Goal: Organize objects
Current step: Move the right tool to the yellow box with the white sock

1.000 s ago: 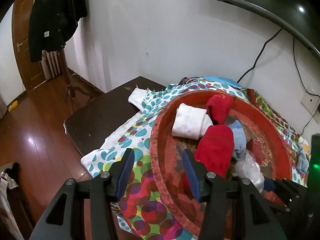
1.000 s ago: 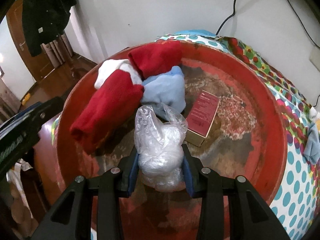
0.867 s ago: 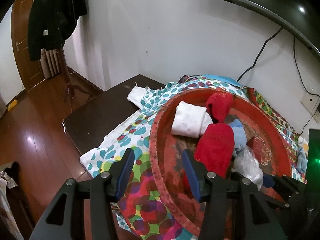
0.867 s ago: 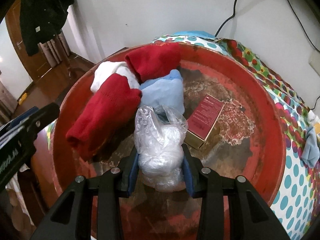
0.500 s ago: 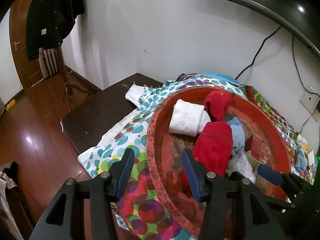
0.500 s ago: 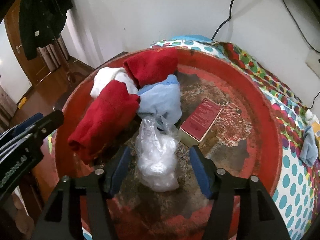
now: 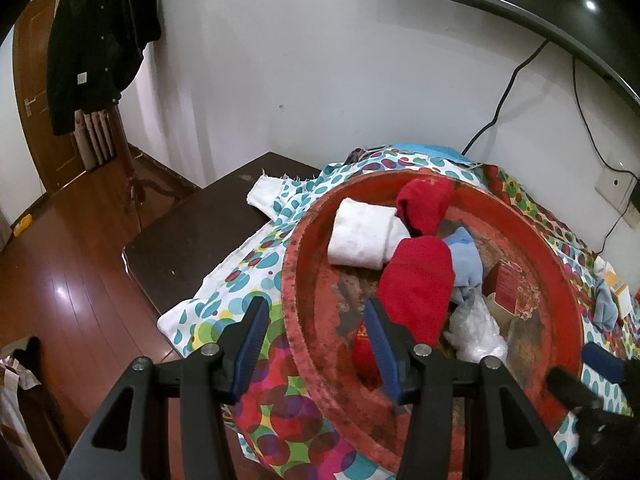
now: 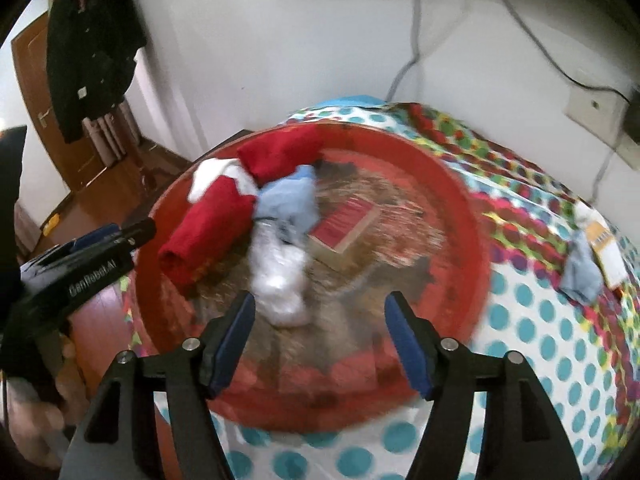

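A round red tray (image 7: 298,280) (image 8: 474,236) holds two red cloth rolls (image 7: 416,288), a white rolled towel (image 7: 360,240), a light blue cloth (image 8: 288,200), a red box (image 8: 346,226) and a clear plastic bag (image 7: 476,328) (image 8: 280,280). My right gripper (image 8: 320,304) hovers over the tray's near part. Its jaws are opening and nothing is between them; the bag lies free just beyond its left fingertip. My left gripper (image 7: 315,312) stands open astride the tray's left rim, its pads apart from the rim.
The tray rests on a polka-dot cloth (image 8: 532,320) spread over a dark wooden table (image 7: 192,240). A small blue rag (image 8: 580,268) and a yellow-white packet (image 8: 604,248) lie on the cloth at right. The wall, with cables and a socket, is close behind.
My right gripper has let go of the plastic bag, spread its jaws wide and drawn back and up. The bag stays in the tray. The left gripper has hardly moved.
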The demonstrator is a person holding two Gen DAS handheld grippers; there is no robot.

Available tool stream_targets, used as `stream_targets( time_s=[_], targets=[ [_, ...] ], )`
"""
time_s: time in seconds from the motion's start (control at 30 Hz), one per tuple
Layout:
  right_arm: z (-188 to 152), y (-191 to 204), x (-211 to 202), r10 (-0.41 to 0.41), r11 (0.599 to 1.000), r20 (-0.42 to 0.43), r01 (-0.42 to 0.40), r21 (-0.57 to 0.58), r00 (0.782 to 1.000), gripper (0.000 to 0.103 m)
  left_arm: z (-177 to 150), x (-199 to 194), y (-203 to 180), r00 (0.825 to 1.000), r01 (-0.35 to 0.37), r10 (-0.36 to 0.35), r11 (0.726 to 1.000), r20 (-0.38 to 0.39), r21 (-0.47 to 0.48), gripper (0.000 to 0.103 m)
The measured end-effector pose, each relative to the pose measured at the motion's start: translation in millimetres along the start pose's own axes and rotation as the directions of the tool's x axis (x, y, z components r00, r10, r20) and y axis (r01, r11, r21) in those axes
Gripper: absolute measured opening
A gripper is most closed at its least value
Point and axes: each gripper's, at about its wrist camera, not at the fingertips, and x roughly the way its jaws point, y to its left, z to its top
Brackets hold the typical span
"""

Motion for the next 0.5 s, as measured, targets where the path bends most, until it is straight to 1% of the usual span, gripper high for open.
stream_targets(
  time_s=[0.13, 0.23, 0.3, 0.37, 0.4, 0.47, 0.5],
  targets=[
    [-9, -48, -13, -0.06, 0.996, 0.01, 0.059, 0.062, 0.998, 0.066, -2, -4, -5, 1.0, -0.005, 0.004, 1.0, 0.012, 0.015, 0.051],
    [-19, -100, -28, -0.109, 0.986, 0.022, 0.105, 0.132, 0.994, 0.066, -3, -7, -11, 0.999, -0.023, 0.022, 0.999, 0.031, 0.04, 0.051],
    [-24, -134, -34, -0.147, 0.972, 0.021, 0.141, 0.19, 0.989, 0.066, -5, -10, -15, 0.998, -0.036, 0.033, 0.998, 0.046, 0.051, 0.051],
    [-27, -177, -38, -0.164, 0.946, 0.018, 0.152, 0.286, 0.986, 0.067, -5, -13, -19, 0.998, -0.03, 0.025, 0.997, 0.063, 0.072, 0.051],
    [-27, -194, -39, -0.166, 0.933, 0.018, 0.152, 0.325, 0.986, 0.069, -6, -15, -22, 0.997, -0.039, 0.033, 0.996, 0.076, 0.083, 0.051],
    [-26, -229, -38, -0.164, 0.894, 0.011, 0.144, 0.425, 0.986, 0.072, -7, -17, -26, 0.996, -0.044, 0.035, 0.994, 0.088, 0.105, 0.051],
    [-23, -238, -35, -0.164, 0.88, 0.009, 0.142, 0.453, 0.986, 0.072, -7, -17, -28, 0.995, -0.043, 0.033, 0.993, 0.092, 0.112, 0.051]
  ],
)
